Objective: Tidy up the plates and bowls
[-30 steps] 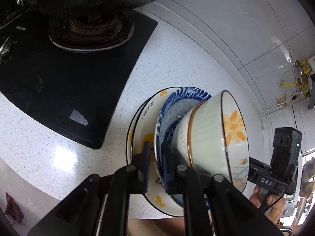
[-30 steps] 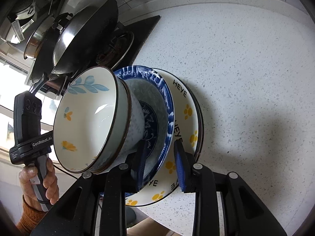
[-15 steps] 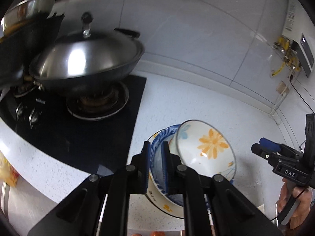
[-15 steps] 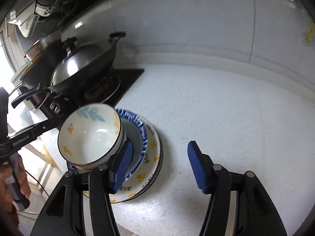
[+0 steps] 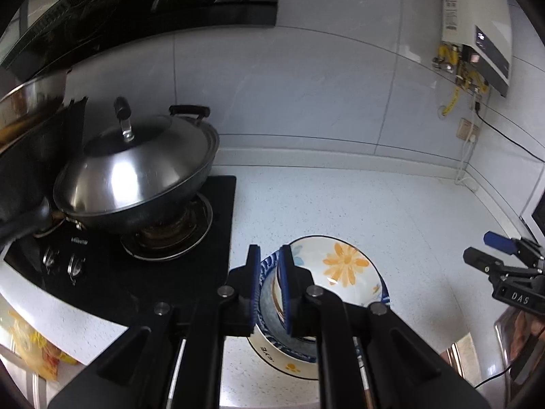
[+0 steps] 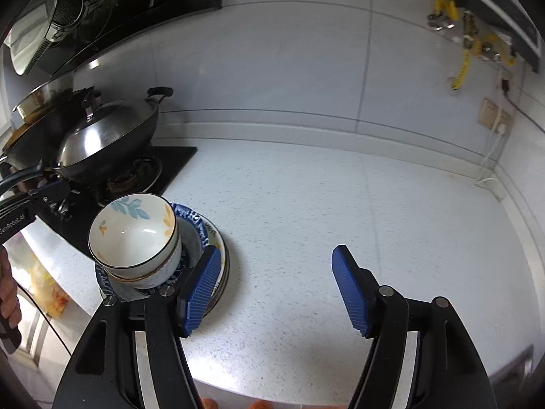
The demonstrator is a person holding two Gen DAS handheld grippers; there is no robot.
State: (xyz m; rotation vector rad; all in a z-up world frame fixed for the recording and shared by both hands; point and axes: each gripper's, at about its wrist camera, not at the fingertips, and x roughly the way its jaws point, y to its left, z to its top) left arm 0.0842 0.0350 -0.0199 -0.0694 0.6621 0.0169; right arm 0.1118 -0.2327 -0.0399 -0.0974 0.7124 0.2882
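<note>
Because the bowls (image 6: 134, 238) sit nested on the blue dish (image 6: 196, 220) and plate (image 6: 223, 266) at lower left on the counter (image 6: 323, 211), the right gripper (image 6: 272, 289) is opening with nothing between its fingers, while the left gripper (image 5: 269, 289) looks clenched on the dish rim, probably steadying the stack.

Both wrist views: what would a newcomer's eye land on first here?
The stack of dishes at the white counter's front edge: a floral bowl nested in a blue patterned plate on a cream plate. Next, the lidded steel wok on the black stove to its left.
</note>
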